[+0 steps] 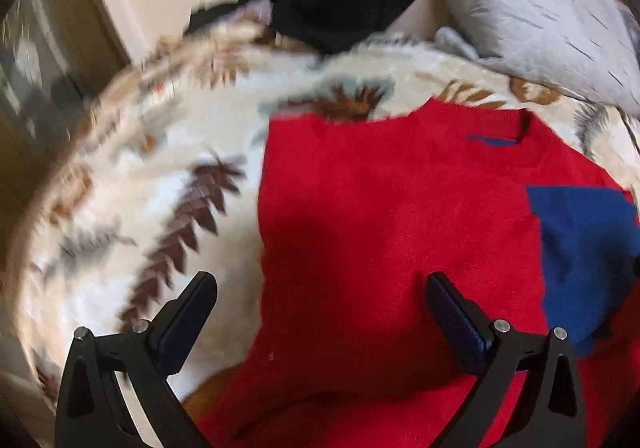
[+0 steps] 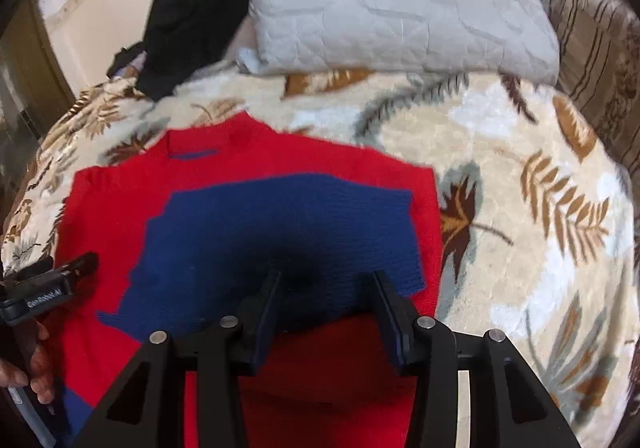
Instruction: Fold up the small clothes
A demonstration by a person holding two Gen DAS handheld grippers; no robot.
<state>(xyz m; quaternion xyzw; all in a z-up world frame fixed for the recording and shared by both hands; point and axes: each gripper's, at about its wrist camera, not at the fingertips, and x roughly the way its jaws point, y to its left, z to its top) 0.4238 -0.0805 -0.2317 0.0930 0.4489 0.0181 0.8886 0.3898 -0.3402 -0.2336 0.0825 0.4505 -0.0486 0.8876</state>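
Sweater flat on blanket, collar at twelve o'clock. Left gripper wide open, empty; right gripper half open, holding nothing. Next: grasp an edge, fold inward.

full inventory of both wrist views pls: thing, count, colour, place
sweater: 1, red with a blue panel, spread flat on the blanket, neck away from the cameras
blanket: 1, cream with brown and grey leaf print, covering the bed under the sweater
pillow: 1, light grey, textured, at the far end of the bed
black garment: 1, black, bunched up left of the pillow
striped fabric: 1, brown and beige, at the far right edge; what it is I cannot tell
left gripper: 1, black, jaws wide open over the sweater's left edge, nothing between them
right gripper: 1, black, jaws partly open over the blue panel, gripping nothing
hand: 1, holding the left gripper, at the right wrist view's left edge
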